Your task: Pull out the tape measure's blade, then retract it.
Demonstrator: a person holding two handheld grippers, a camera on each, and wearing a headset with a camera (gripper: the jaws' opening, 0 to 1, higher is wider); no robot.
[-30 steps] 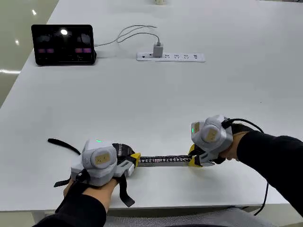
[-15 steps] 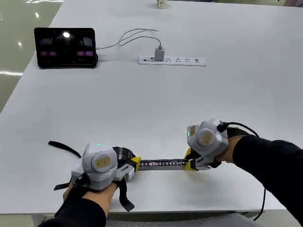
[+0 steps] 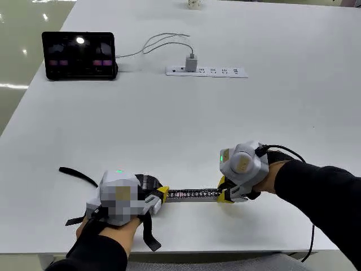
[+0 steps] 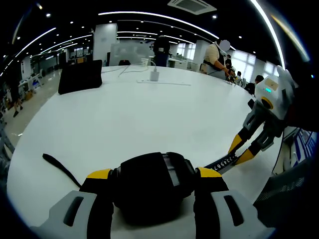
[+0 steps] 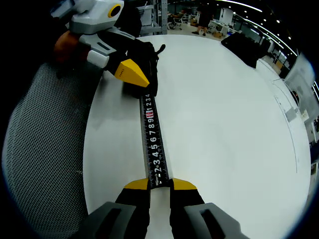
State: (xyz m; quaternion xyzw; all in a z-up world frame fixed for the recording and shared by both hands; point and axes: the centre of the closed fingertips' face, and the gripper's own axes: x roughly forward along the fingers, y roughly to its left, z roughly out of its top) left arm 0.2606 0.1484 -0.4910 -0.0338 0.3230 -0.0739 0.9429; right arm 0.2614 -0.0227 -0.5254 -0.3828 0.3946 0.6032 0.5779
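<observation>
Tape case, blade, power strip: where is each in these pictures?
Tape case (image 4: 152, 186): left gripper view, top of its black housing.
Blade (image 5: 152, 144): right gripper view, numbered face, mid-length.
Power strip (image 3: 225, 72): head view, bare white top beside the plug.

table (image 3: 169, 124) white | tablet (image 3: 79, 55) | power strip (image 3: 207, 71) | cable (image 3: 163, 39) | black strap (image 3: 76, 175) | tape measure (image 3: 148, 182)

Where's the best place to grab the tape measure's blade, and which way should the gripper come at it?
Grab the blade at its far tip, coming straight along it from the end away from the case. It's a thin, narrow strip stretched flat, so a jaw fits on each side of the tip, as the right gripper shows. The left gripper clamps the case.
</observation>
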